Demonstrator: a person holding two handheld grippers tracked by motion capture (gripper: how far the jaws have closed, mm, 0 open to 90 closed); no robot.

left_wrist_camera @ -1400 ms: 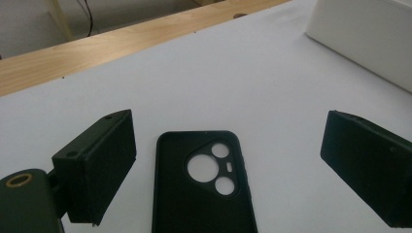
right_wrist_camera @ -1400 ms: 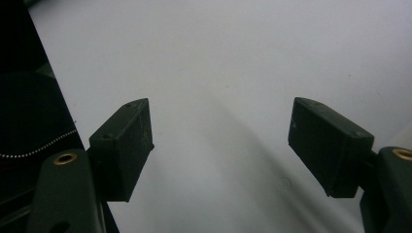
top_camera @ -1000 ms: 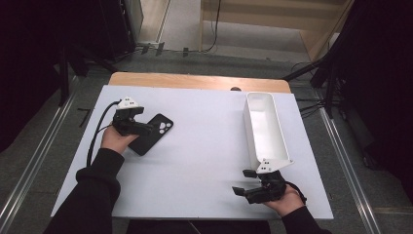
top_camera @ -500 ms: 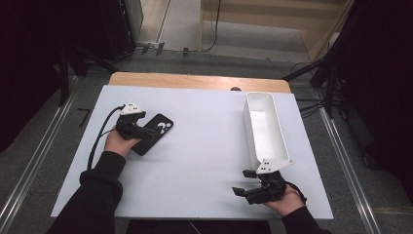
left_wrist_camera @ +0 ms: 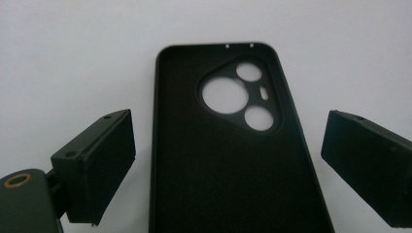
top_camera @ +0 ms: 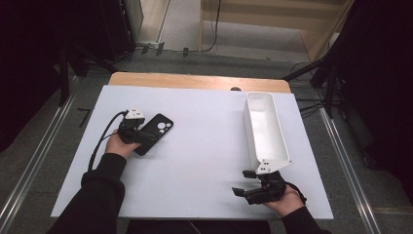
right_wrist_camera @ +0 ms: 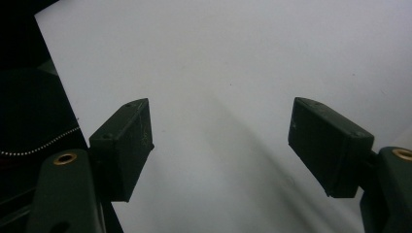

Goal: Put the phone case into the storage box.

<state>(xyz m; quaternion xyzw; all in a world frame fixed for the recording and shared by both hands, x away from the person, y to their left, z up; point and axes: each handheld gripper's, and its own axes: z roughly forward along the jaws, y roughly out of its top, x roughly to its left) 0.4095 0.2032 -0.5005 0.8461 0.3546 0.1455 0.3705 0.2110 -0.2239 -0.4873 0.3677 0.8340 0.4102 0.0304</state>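
Observation:
A black phone case (top_camera: 157,130) lies inside-up on the white table top (top_camera: 204,146) at the left, its camera cut-out at the far end. My left gripper (top_camera: 142,136) is open over the case's near end. In the left gripper view the case (left_wrist_camera: 233,170) runs between the two jaws, with a gap on each side. My right gripper (top_camera: 243,183) is open near the table's front right, with bare white surface between its fingers (right_wrist_camera: 124,145).
A long white tray (top_camera: 252,127) stands along the right side of the table, its near end just beyond the right gripper. A wooden strip (top_camera: 195,81) borders the far edge. The left gripper's cable (top_camera: 100,142) loops beside the left hand.
The left gripper has shifted slightly to the right and nearer, closing in over the phone case. The right gripper has stayed put.

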